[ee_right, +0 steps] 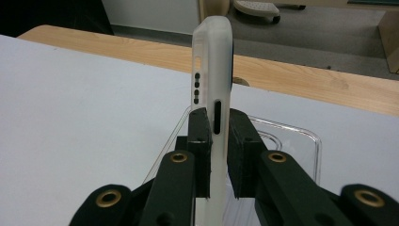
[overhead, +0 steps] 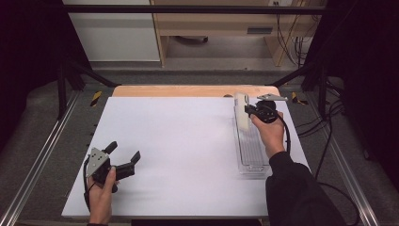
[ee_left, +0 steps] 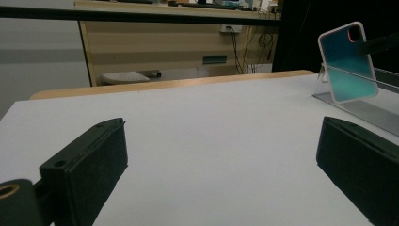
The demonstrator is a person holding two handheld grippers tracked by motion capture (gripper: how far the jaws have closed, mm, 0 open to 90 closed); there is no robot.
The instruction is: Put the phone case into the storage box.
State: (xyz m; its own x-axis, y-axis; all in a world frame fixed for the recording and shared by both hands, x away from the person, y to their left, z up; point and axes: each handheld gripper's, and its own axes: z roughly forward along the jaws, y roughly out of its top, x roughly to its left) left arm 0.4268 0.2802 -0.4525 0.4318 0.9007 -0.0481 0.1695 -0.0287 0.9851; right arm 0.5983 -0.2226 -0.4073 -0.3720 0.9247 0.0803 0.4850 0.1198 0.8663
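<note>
We see the phone case (ee_right: 212,70), a translucent white shell, held upright on its edge above the far end of the clear tray (overhead: 251,150), near the table's far right corner. In the left gripper view its inner face looks teal. The right gripper (ee_right: 217,141) has it clamped: the 2 jaws press on the case's 2 flat faces. The tray lies lengthwise along the right side of the white table (overhead: 179,141). Well apart, at the near left, the left gripper (overhead: 123,153) rests low over the table, its jaws spread wide with nothing between them.
</note>
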